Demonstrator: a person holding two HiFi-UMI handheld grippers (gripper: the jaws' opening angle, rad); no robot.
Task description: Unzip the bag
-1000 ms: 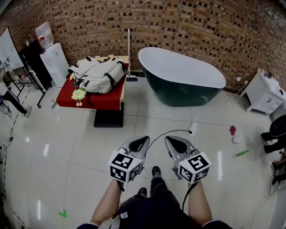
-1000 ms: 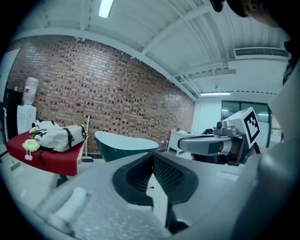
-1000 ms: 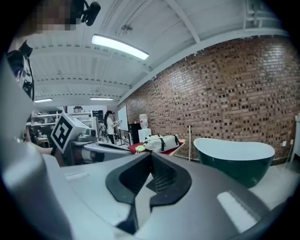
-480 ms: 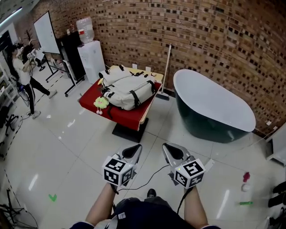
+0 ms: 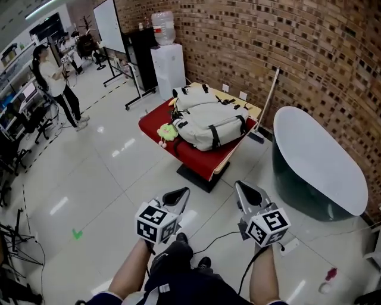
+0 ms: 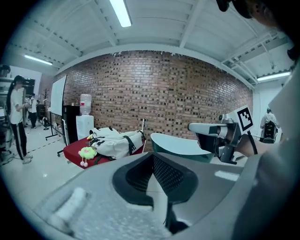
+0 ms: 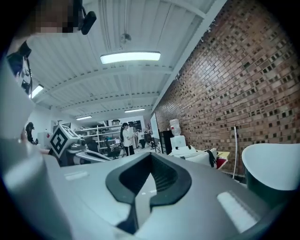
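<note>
Open floor (image 5: 113,179) surrounds red table (image 5: 196,158) bearing bag (image 5: 211,128).

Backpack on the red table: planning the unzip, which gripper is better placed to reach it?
Left gripper, marginally: nearer the table than the right gripper; both shut, empty, far from the backpack.

Fluorescent ceiling strips (image 6: 121,11) light the hall brightly and evenly from overhead, with a second strip (image 7: 130,57) glowing near twelve o'clock in the right gripper view. They throw pale streaks of glare across the glossy floor (image 5: 59,205) at eight o'clock in the head view. Wide-angle lenses bow the brick wall (image 5: 286,53) and blacken the corners of both gripper views, where the left gripper (image 6: 153,161) and right gripper (image 7: 151,159) loom soft and out of focus towards six o'clock.
</note>
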